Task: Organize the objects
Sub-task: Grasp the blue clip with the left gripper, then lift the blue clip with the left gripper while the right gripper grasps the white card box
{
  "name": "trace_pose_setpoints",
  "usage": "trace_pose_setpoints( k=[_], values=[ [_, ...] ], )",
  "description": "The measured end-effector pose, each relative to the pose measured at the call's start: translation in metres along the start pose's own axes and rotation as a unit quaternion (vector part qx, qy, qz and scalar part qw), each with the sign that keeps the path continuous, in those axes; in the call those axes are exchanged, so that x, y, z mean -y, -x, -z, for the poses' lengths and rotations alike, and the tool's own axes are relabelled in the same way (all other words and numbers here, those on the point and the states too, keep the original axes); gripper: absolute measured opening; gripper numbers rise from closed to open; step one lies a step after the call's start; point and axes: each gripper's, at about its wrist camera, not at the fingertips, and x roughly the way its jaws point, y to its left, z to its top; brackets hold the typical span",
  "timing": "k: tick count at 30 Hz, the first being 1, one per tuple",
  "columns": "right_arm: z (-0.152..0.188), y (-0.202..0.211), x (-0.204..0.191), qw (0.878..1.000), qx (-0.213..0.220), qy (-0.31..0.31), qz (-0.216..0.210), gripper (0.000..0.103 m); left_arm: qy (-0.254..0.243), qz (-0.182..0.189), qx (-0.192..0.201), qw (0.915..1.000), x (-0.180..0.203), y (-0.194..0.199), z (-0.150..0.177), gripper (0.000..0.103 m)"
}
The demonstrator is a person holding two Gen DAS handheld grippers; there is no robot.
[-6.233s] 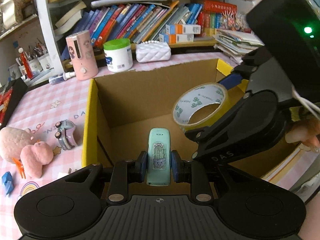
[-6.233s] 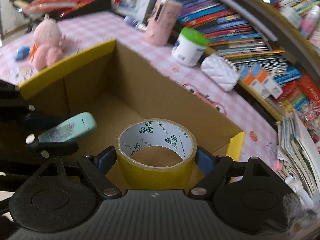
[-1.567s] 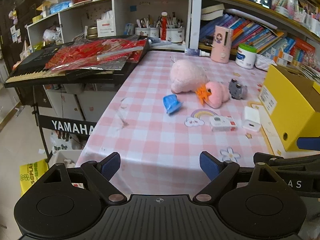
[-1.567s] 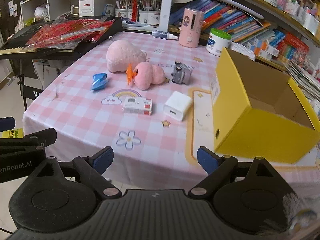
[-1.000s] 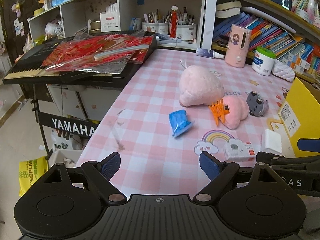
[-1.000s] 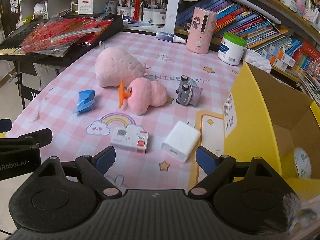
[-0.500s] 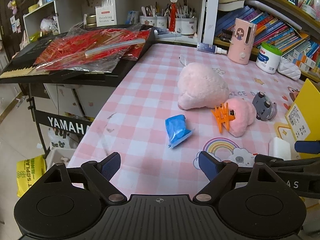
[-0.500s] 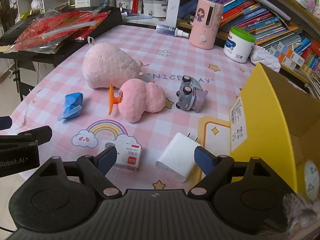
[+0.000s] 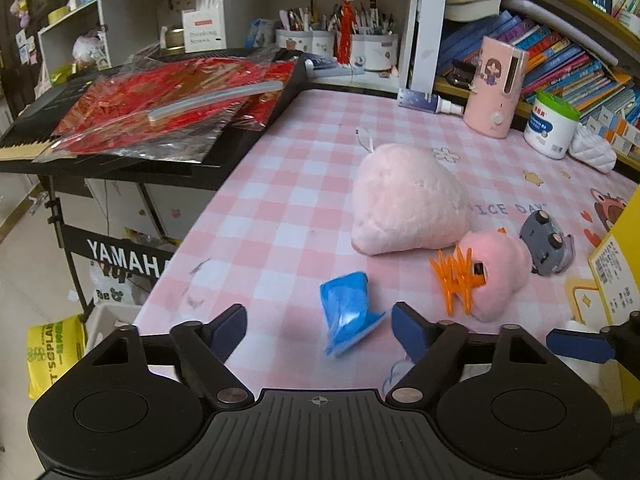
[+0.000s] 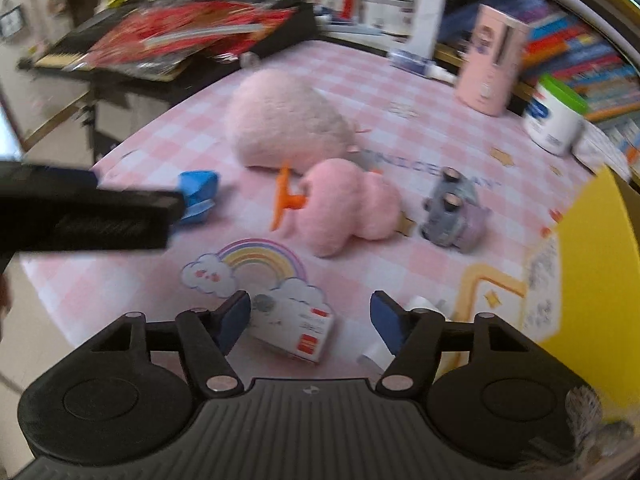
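My left gripper [image 9: 319, 326] is open, low over the pink checked table, with a small blue object [image 9: 349, 310] lying between its fingers. My right gripper [image 10: 310, 320] is open and straddles a small white and red box [image 10: 294, 328]; a white charger block [image 10: 416, 306] lies partly hidden behind its right finger. A large pink plush [image 9: 406, 202], a small pink plush with orange feet [image 9: 494, 270] and a grey toy car [image 9: 548, 242] lie beyond. The yellow cardboard box [image 10: 592, 264] stands at the right.
A pink dispenser [image 9: 500, 86], a green-lidded white jar [image 9: 554, 124] and a small spray bottle [image 9: 428, 100] stand at the table's back edge below bookshelves. A Yamaha keyboard [image 9: 168, 120] covered with red packets stands left of the table. The table's near edge drops to the floor.
Both grippers have moved forward and down toward the table. The blue object now lies between the left fingers and the white and red box between the right fingers. Both stay open.
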Motion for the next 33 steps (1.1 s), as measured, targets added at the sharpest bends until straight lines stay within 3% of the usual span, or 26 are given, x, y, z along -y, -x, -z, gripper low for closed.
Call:
trace_pose_setpoints(
  k=[7, 13, 24, 28, 31, 33],
  values=[
    [0.002, -0.003, -0.006, 0.999, 0.008, 0.043, -0.022, 0.063, -0.012, 0.011, -0.021, 0.9997, 0.012, -0.030, -0.008, 0.060],
    [0.004, -0.009, -0.007, 0.997, -0.008, 0.058, -0.039, 0.059, -0.028, 0.008, -0.024, 0.9993, 0.017, -0.038, -0.008, 0.028],
    [0.006, -0.008, -0.012, 0.998, -0.014, 0.056, -0.026, 0.060, 0.013, 0.029, -0.008, 0.9995, -0.005, -0.007, -0.001, 0.026],
    [0.007, -0.002, -0.017, 0.998, -0.007, 0.056, -0.021, 0.076, 0.028, 0.034, 0.002, 0.9990, -0.015, 0.009, 0.002, 0.026],
    [0.009, -0.005, -0.020, 0.998, -0.021, 0.048, -0.023, 0.077, 0.026, 0.034, 0.011, 0.9990, -0.018, 0.019, 0.005, 0.026],
    [0.012, -0.006, -0.020, 0.999, -0.021, 0.042, -0.020, 0.070, 0.025, 0.033, 0.015, 0.9990, -0.020, 0.025, 0.006, 0.027]
  ],
)
